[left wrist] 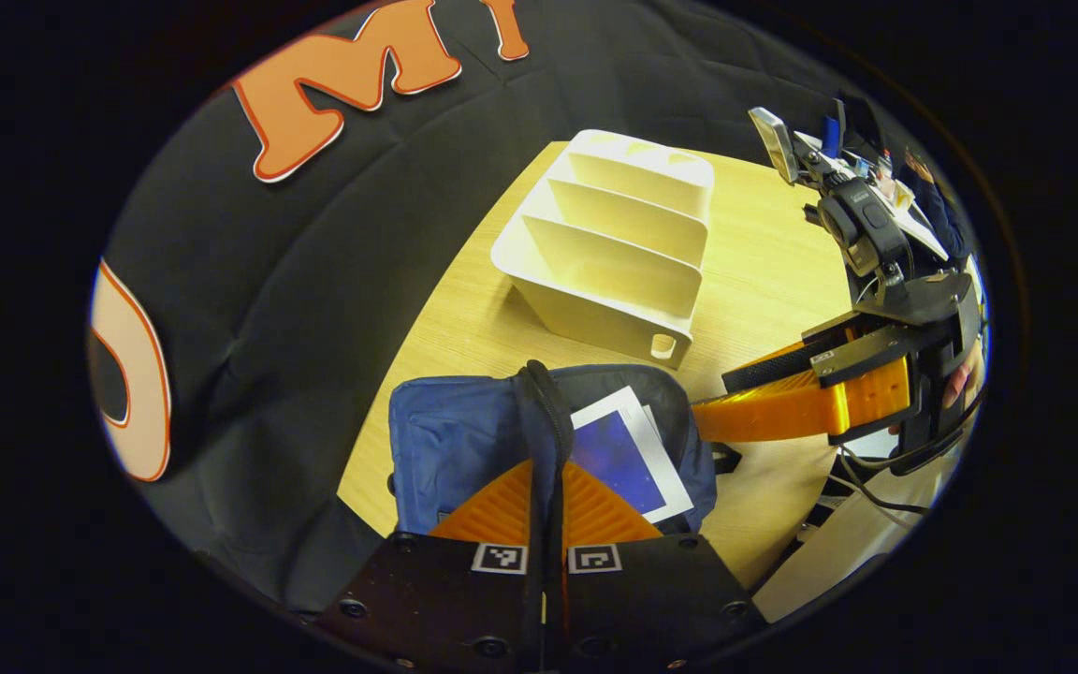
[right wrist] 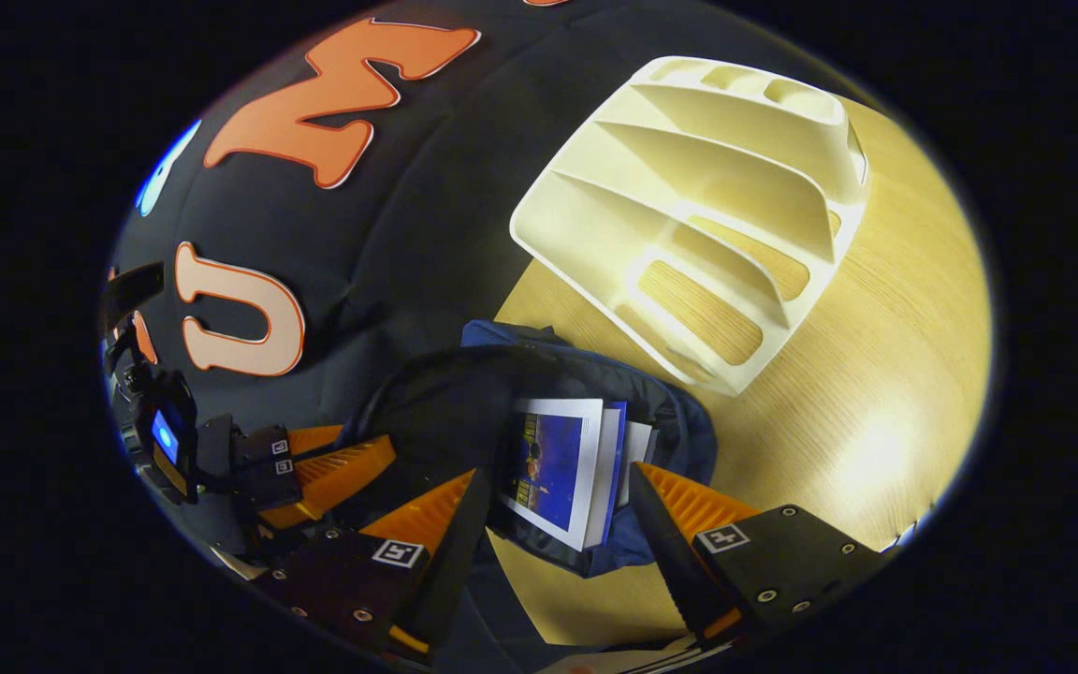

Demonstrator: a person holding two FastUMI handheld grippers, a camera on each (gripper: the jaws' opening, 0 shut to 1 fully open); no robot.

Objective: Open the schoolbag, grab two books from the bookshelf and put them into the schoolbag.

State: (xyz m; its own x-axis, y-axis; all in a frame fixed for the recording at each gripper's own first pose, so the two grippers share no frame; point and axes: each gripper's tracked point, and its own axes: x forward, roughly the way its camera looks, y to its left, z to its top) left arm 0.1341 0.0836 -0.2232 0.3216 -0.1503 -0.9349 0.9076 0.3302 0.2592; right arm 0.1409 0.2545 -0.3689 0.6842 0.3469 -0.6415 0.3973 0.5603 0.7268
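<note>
Between the left tool's (left wrist: pixel 546 496) closed fingers: schoolbag (left wrist: pixel 464 435) flap edge, pinched. Right tool (right wrist: pixel 553 510) wide open, holding nothing, straddling the books (right wrist: pixel 562 468) inside the bag.

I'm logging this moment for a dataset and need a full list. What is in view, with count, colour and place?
Schoolbag: one, blue, open on the table's near edge.
Books: at least two, blue cover with white border, inside the schoolbag's mouth.
Bookshelf: one, cream, slots empty, on the table behind the schoolbag.
Table: one, light wood.
Left gripper: one, shut on the schoolbag's rim.
Right gripper: one, open, either side of the books above the schoolbag.
</note>
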